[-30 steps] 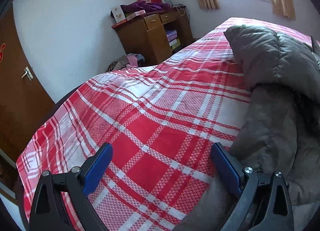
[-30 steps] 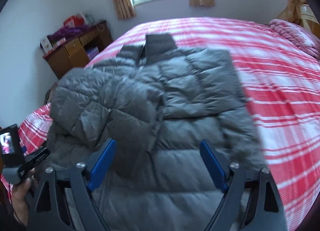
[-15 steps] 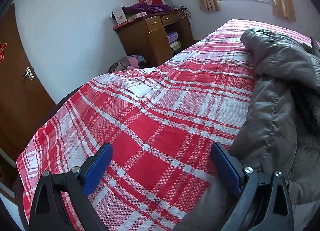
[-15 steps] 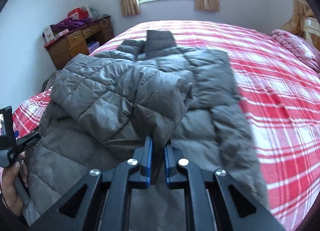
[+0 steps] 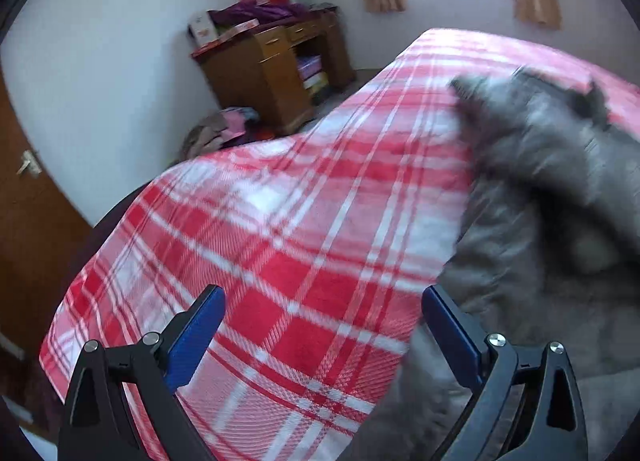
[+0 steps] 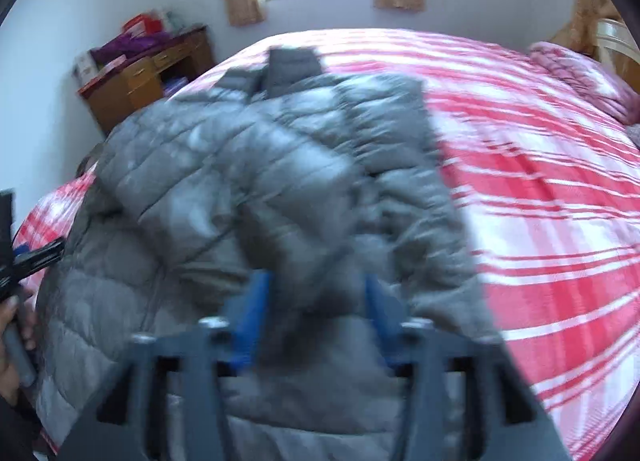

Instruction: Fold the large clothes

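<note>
A grey quilted puffer jacket [image 6: 248,189] lies on a bed with a red and white plaid cover [image 6: 540,201]. Its left sleeve is folded across the body. My right gripper [image 6: 316,309] is over the jacket's lower middle, its blue pads partly apart with grey fabric between them; the view is blurred. My left gripper [image 5: 320,325] is open and empty above the plaid cover [image 5: 280,241], with the jacket [image 5: 540,201] to its right and its right finger at the jacket's edge. The left gripper also shows at the left edge of the right wrist view [image 6: 28,261].
A wooden desk [image 5: 272,73] with boxes and purple cloth stands against the far wall left of the bed. A pile of clothes [image 5: 224,129] lies on the floor beside it. A brown door [image 5: 24,189] is at left. A pink folded quilt [image 6: 580,77] lies at the bed's far right.
My right gripper closed on the folded sleeve half a second ago; its pads have since spread apart. The sleeve has come across the jacket's body. My left gripper stayed open and shifted slightly.
</note>
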`<action>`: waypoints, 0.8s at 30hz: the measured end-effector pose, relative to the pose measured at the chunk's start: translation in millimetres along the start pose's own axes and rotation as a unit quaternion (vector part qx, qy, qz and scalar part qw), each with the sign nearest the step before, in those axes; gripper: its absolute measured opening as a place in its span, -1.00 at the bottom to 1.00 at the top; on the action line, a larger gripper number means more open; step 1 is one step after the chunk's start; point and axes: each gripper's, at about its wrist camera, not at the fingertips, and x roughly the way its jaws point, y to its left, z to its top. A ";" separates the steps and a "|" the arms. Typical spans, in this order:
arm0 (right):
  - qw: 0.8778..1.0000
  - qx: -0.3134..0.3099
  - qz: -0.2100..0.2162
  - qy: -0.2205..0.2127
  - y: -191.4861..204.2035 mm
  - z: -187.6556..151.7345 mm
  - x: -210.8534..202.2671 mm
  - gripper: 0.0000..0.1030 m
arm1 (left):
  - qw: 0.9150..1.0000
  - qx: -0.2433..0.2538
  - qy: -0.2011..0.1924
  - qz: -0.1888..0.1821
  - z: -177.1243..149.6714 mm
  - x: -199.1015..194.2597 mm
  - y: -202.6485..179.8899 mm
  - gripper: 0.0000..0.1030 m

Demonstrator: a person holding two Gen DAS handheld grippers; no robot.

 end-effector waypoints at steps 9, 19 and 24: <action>0.997 0.042 0.001 -0.071 12.8 62.6 -37.6 0.19 | 0.993 -0.015 -0.043 -0.109 97.8 -43.4 -56.5 0.92; 0.997 0.037 0.038 -0.059 54.2 76.4 50.6 0.05 | 0.992 0.016 -0.009 -0.126 101.9 47.7 -155.9 0.92; 0.999 0.032 0.017 -0.032 43.4 63.1 85.1 0.05 | 0.988 -0.014 0.009 -0.152 80.8 84.4 -151.0 0.96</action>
